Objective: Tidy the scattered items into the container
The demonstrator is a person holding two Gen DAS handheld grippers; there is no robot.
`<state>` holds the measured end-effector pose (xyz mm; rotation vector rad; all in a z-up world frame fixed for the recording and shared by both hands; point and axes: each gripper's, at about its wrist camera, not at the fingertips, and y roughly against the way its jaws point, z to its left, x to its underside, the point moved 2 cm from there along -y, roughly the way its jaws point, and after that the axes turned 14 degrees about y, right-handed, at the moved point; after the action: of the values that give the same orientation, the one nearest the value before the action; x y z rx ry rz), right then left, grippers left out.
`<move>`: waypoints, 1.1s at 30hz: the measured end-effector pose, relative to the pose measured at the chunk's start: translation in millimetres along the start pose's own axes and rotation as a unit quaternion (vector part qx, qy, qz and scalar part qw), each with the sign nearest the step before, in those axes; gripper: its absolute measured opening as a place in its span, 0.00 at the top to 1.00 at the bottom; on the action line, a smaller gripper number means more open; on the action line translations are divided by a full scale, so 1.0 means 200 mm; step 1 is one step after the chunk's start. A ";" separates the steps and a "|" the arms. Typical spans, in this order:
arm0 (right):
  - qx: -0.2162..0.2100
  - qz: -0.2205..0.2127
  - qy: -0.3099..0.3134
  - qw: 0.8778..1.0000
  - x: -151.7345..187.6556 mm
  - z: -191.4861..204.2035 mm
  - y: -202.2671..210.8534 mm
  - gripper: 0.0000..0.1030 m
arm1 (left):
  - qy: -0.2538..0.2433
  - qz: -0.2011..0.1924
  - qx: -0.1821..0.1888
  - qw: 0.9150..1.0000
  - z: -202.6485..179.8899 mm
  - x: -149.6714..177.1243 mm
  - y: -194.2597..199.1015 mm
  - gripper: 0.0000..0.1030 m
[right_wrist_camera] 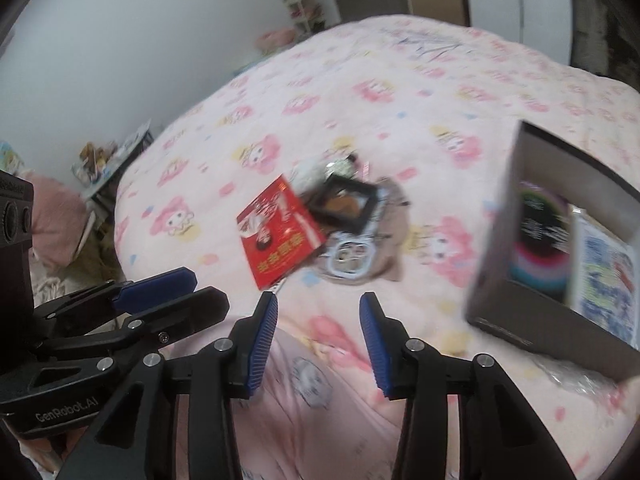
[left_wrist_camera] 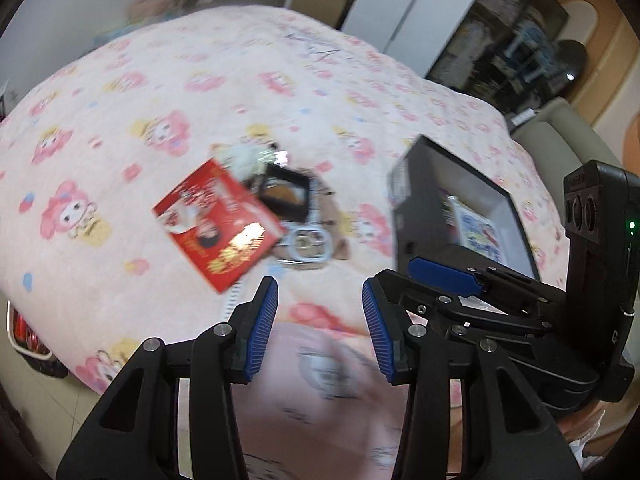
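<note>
A pile of scattered items lies on the pink bedspread: a red packet (left_wrist_camera: 218,222) (right_wrist_camera: 278,234), a black square compact (left_wrist_camera: 285,194) (right_wrist_camera: 345,204), a white-blue device (left_wrist_camera: 307,245) (right_wrist_camera: 353,258) and a small pale item (left_wrist_camera: 244,158). A dark open box (left_wrist_camera: 424,204) (right_wrist_camera: 516,300) stands to the right and holds printed items. My left gripper (left_wrist_camera: 320,328) is open and empty, short of the pile. My right gripper (right_wrist_camera: 318,340) is open and empty too. In the left wrist view the right gripper (left_wrist_camera: 444,276) reaches in beside the box.
The bed (left_wrist_camera: 200,80) fills most of both views. A white cabinet (left_wrist_camera: 404,4) and dark shelves (left_wrist_camera: 516,52) stand beyond it. A small cluttered table (right_wrist_camera: 108,164) and pink cushion (right_wrist_camera: 56,216) sit left of the bed.
</note>
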<state>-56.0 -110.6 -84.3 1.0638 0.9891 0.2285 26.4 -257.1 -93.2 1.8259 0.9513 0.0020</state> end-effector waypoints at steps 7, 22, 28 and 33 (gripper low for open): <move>-0.043 0.040 -0.017 0.998 -0.08 -0.06 -0.30 0.63 | 0.050 0.005 -0.011 0.999 0.29 -0.18 -0.19 0.56; -0.111 0.136 -0.019 0.984 -0.15 -0.14 -0.77 0.62 | 0.127 0.027 0.011 0.991 0.76 -0.64 -0.63 0.53; -0.138 0.134 -0.029 0.981 -0.19 -0.12 -0.84 0.62 | 0.137 0.077 0.044 0.987 0.79 -0.67 -0.79 0.52; -0.142 0.112 -0.044 0.982 -0.23 -0.12 -0.83 0.62 | 0.137 0.099 0.046 0.985 0.78 -0.57 -0.75 0.52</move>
<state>-146.7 -207.3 -196.7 0.9127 0.7298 0.4889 -77.6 -423.7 -237.5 2.0353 0.9680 0.3454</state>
